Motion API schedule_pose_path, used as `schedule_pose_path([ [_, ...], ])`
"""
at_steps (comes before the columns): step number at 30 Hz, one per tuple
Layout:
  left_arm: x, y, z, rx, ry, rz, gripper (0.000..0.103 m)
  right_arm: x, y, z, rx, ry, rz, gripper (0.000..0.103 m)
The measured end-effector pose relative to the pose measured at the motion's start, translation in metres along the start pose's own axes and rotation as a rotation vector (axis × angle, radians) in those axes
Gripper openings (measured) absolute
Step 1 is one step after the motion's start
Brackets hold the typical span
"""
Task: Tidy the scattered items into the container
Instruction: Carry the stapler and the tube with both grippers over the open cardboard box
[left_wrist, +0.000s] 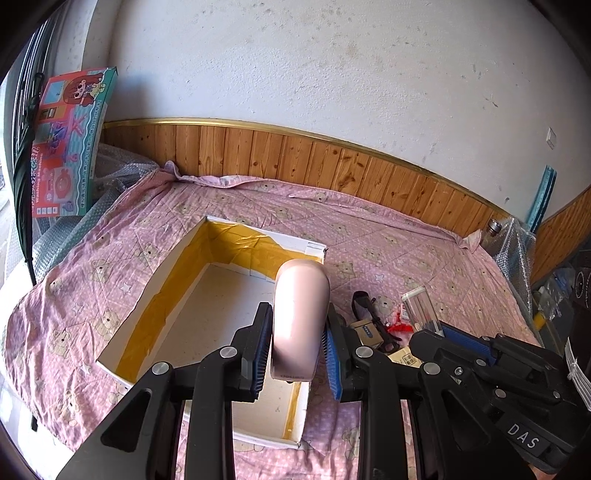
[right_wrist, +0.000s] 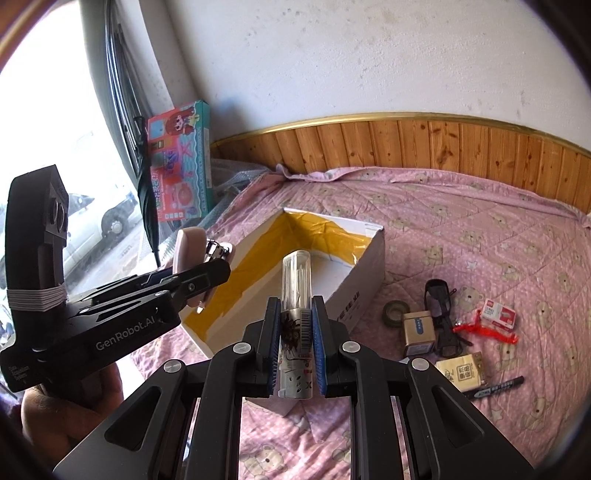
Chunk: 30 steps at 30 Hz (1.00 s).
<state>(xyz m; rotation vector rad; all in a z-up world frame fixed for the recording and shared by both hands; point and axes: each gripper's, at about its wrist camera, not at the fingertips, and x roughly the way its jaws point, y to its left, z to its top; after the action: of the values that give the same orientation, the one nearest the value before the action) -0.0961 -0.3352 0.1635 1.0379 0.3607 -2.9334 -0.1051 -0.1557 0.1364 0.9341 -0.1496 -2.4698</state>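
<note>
The left gripper (left_wrist: 295, 343) is clamped on a pink stapler (left_wrist: 301, 317), holding it upright over the near right part of the open white cardboard box (left_wrist: 177, 273), whose inner walls are lined with yellow tape. In the right wrist view the same gripper (right_wrist: 201, 273) shows from the side, with the stapler (right_wrist: 188, 251) sticking up past its fingers above the box's left wall (right_wrist: 240, 266); a hand (right_wrist: 74, 402) grips its handle.

The right gripper (right_wrist: 295, 332) is closed on a clear plastic tube (right_wrist: 295, 295) with a printed label, held upright just short of the box's near corner. In the left wrist view that gripper (left_wrist: 436, 328) sits just right of the left one, with the tube (left_wrist: 421, 302) between its pads.

To the right of the right gripper, loose items lie on the pink bear-print bedsheet (right_wrist: 461, 229): a tape roll (right_wrist: 396, 311), a small tan box (right_wrist: 417, 328), black sunglasses (right_wrist: 441, 314), a red ribbon (right_wrist: 487, 332), a staple box (right_wrist: 498, 314), a yellow packet (right_wrist: 461, 371) and a black marker (right_wrist: 495, 387).
</note>
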Motion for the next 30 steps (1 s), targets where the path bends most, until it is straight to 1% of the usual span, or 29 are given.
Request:
schedule_pose_path([
  [7, 0.011, 0.025, 0.006, -0.042, 0.013, 0.027, 0.028, 0.029, 0.014, 0.013, -0.033, 0.031, 0.028, 0.017],
  [14, 0.022, 0.045, 0.01, -0.063, 0.035, 0.058, 0.028, 0.053, 0.024, 0.024, -0.057, 0.056, 0.057, 0.017],
  [25, 0.046, 0.065, 0.014, -0.088, 0.092, 0.07, 0.028, 0.096, 0.028, 0.033, -0.069, 0.124, 0.102, 0.017],
  [30, 0.062, 0.075, 0.014, -0.094, 0.15, 0.06, 0.028, 0.121, 0.021, 0.035, -0.042, 0.189, 0.132, 0.017],
])
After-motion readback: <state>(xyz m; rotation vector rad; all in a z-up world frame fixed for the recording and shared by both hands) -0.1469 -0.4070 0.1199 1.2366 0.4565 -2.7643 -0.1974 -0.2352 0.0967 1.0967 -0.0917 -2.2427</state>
